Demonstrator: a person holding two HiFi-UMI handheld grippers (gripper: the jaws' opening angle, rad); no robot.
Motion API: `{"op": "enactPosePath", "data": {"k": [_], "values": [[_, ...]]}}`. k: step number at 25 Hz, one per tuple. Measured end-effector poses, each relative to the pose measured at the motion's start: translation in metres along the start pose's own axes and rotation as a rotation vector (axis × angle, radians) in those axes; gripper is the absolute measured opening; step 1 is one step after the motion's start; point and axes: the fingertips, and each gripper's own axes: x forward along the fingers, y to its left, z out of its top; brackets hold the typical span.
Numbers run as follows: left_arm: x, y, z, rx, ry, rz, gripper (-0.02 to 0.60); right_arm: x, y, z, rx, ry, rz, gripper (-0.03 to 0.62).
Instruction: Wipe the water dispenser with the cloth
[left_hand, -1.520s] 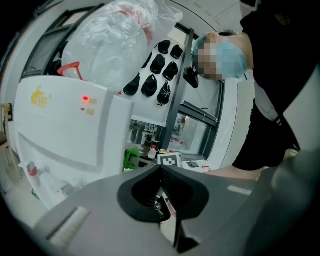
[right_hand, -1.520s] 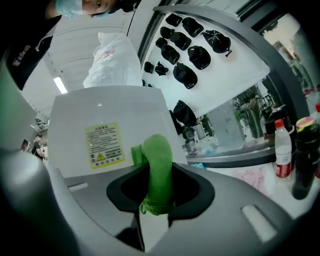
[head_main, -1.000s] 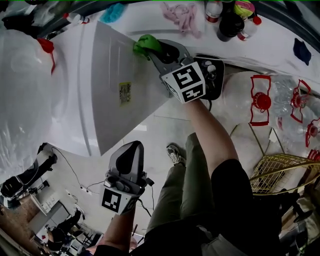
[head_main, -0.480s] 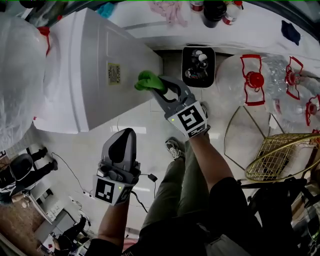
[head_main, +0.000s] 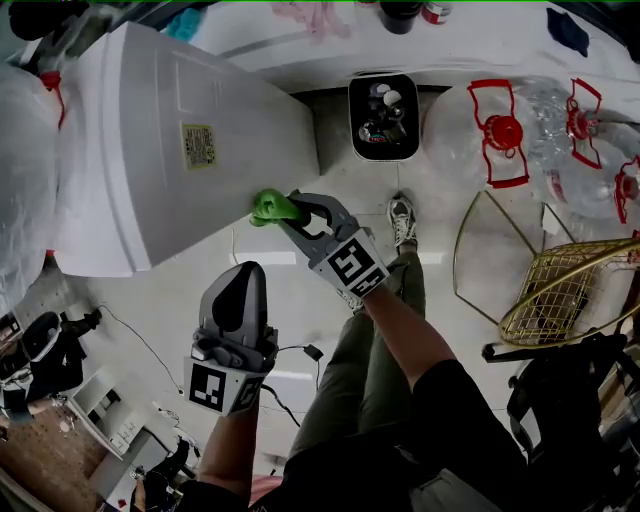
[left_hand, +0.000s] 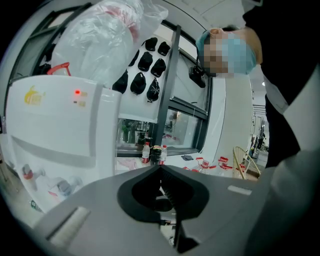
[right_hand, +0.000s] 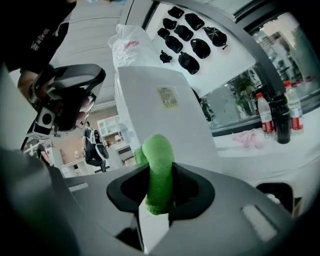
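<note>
Green cloth (head_main: 268, 207) is gripped as a folded wad in the right tongs (head_main: 284, 208), whose jaws are closed on it. It is set at the edge of the side panel of the white water dispenser (head_main: 170, 150) (contact appears made but is not certain). For a good wipe, the wad should be laid flat on the panel and drawn in even, overlapping strokes. The right forearm is extended forward, tongs angled up-left. The left tongs (head_main: 243, 278) are held low, jaws together and empty, apart from the dispenser.
</note>
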Motion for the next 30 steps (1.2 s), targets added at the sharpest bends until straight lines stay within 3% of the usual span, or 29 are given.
{"op": "enactPosePath", "data": {"k": [7,13,21,30], "values": [[0.011,0.006,-0.001,-0.04,0.008,0.018,0.002,0.033,-0.031,0.013,-0.015,0.035,0.0,0.114],[0.026,0.016,-0.005,-0.076,0.026,0.042,0.002,0.07,-0.09,0.044,-0.065,0.038,-0.025,0.114],[0.043,0.023,-0.003,-0.098,0.033,0.072,0.002,0.112,-0.164,0.088,-0.045,0.028,-0.084,0.114],[0.036,0.031,-0.002,-0.107,0.031,0.097,0.002,0.116,-0.198,0.106,-0.041,0.017,-0.154,0.114]]}}
